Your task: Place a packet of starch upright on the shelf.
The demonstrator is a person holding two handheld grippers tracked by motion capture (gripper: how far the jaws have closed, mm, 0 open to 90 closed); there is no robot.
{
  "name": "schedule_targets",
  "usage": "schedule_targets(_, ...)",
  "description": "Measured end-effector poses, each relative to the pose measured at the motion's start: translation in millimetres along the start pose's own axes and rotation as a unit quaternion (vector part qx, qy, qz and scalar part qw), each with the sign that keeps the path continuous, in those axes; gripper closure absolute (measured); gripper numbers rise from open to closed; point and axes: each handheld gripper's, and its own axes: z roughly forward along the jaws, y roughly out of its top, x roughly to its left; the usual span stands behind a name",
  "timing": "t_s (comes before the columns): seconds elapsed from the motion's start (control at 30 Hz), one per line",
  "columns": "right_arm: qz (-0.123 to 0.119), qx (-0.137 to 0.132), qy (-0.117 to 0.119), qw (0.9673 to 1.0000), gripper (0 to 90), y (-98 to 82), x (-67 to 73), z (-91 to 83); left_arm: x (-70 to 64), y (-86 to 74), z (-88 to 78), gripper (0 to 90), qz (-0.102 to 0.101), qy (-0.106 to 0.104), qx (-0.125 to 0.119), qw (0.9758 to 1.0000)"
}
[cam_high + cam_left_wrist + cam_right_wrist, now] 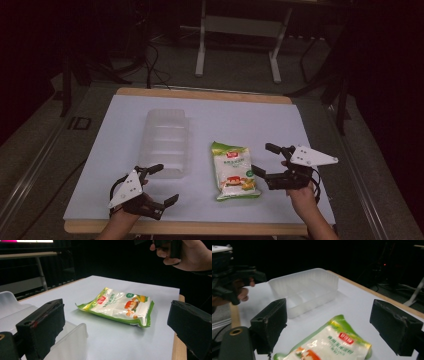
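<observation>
A green and white snack bag (234, 171) (118, 305) (327, 343) lies flat on the white table top, right of centre. A clear plastic tray (166, 141) (30, 322) (305, 290) with several compartments stands empty to its left. My left gripper (164, 184) hovers open near the front edge, just below the tray's near end, jaws wide apart and aimed toward the bag. My right gripper (262, 158) is open too, jaws spread just right of the bag and pointing at it. Neither holds anything.
The white sheet (250, 120) covers a wooden table with its edge (200, 227) showing at front and back. A metal stand (240, 40) and cables sit on the dark floor beyond the table.
</observation>
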Motion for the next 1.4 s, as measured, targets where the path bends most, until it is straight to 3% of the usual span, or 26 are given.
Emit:
schedule_targets(0.27,0.029,-0.004,-0.007,0.9995,10.5,7.1,-21.7,14.4,-0.3,-0.1,1.1,1.1,-0.001,-0.001,0.002,1.0)
schedule_targets(0.37,0.035,-0.002,-0.027,0.999,10.4,7.0,-28.8,19.3,-1.3,-0.1,1.8,1.1,0.002,-0.002,0.004,1.0)
schedule_targets(0.43,0.04,0.008,-0.048,0.998,10.4,6.5,-32.8,23.9,-1.9,0.0,2.7,1.1,0.005,-0.004,0.007,1.0)
schedule_targets(0.5,0.038,0.023,-0.041,0.9982,10.4,3.9,-38.0,28.8,-2.1,-0.3,3.6,1.1,0.007,-0.005,0.01,0.9999)
schedule_targets(0.53,0.037,0.029,-0.052,0.9975,10.4,1.4,-40.1,31.8,-2.1,-0.4,3.8,1.1,0.008,-0.006,0.01,0.9999)
schedule_targets(0.63,0.041,0.042,-0.048,0.9971,10.4,-3.1,-44.7,36.4,-1.9,-0.6,4.5,1.1,0.007,-0.005,0.01,0.9999)
schedule_targets(0.73,0.051,0.069,-0.059,0.9946,10.4,-13.5,-54.1,47.5,-1.4,-0.7,4.8,1.1,0.006,-0.005,0.009,0.9999)
schedule_targets(0.97,0.09,0.088,-0.048,0.9909,10.4,-28.6,-68.1,61.3,-1.2,-1.4,5.3,1.1,0.002,-0.009,0.011,0.9999)
schedule_targets(1.1,0.103,0.097,-0.048,0.9888,13.1,-35.1,-73.8,68.5,-1.0,-1.5,5.8,1.1,0.001,-0.013,0.012,0.9998)
schedule_targets(1.2,0.098,0.109,-0.039,0.9885,16.9,-41.0,-76.6,73.3,-1.8,-1.5,5.9,1.1,0.002,-0.015,0.013,0.9998)
schedule_targets(1.4,0.118,0.141,-0.035,0.9823,18.8,-56.8,-80.1,84.6,-1.3,-1.8,6.7,1.1,0.0,-0.016,0.015,0.9998)
